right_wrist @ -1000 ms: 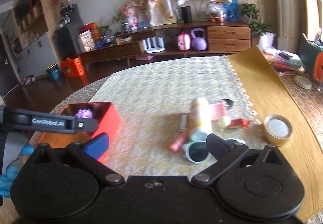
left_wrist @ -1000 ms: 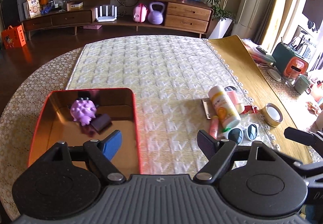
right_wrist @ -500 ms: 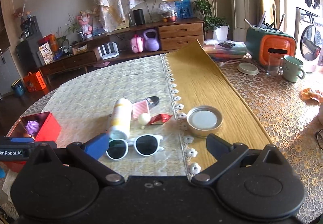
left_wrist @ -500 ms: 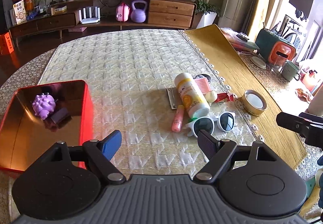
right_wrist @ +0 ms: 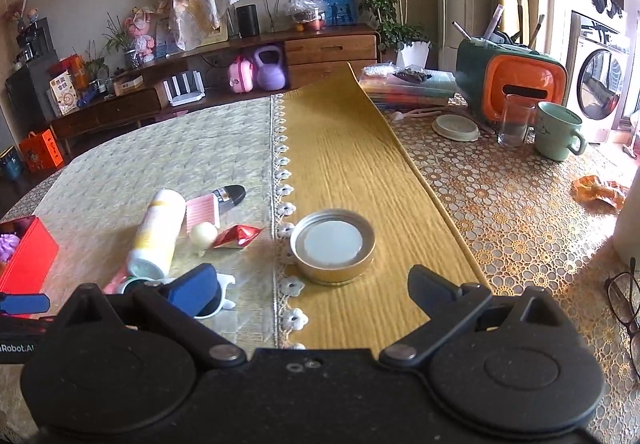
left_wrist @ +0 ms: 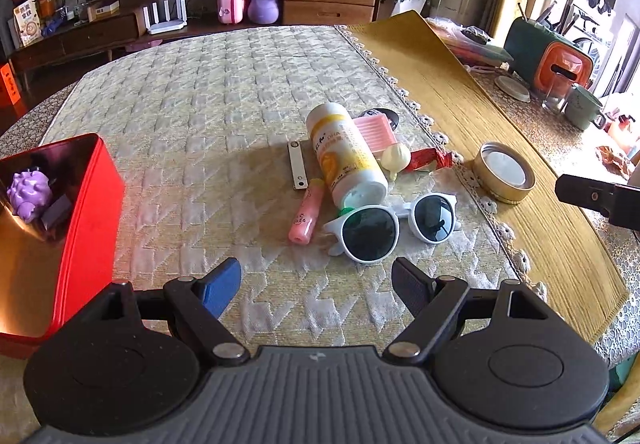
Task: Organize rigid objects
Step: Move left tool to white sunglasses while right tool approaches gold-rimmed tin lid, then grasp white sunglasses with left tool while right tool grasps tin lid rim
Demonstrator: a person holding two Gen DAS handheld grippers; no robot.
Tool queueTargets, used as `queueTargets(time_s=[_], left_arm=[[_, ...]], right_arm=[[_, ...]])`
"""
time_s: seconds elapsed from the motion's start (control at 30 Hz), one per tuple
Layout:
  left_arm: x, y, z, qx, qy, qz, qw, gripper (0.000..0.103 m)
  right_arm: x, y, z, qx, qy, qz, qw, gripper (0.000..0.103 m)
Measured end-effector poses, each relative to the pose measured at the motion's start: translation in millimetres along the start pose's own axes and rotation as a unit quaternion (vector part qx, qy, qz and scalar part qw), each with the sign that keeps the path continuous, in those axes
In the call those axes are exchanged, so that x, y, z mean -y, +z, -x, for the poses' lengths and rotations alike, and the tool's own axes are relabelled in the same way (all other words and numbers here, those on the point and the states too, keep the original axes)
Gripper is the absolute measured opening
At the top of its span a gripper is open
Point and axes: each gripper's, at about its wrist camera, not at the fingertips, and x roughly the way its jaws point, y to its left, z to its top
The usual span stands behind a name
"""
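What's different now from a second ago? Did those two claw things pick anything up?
Nothing was picked up. Both views swung away from the red box toward the pile: the left gripper now faces the white sunglasses and bottle, the right gripper faces the round tin lid. Both are open and empty, as before. The objects on the cloth and the purple toy in the box lie unchanged.

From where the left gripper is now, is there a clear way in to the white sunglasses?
Probably yes. The left gripper is open and empty, and the white sunglasses lie just ahead of its fingertips on bare cloth. The bottle and pink tube crowd the far side only.
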Motion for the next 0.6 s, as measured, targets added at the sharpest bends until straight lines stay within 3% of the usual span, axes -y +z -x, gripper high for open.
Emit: queueTargets(time_s=[0.27, 0.6], left_arm=[[13, 1, -31, -0.014, 0.019, -0.003, 0.9997, 0.082], [33, 7, -55, -0.022, 0.017, -0.004, 0.9996, 0.082]], right_arm=[[8, 0, -27, -0.017, 0.007, 0.0, 1.0, 0.101], [16, 3, -51, -0.028, 0.009, 0.013, 0.999, 0.098]])
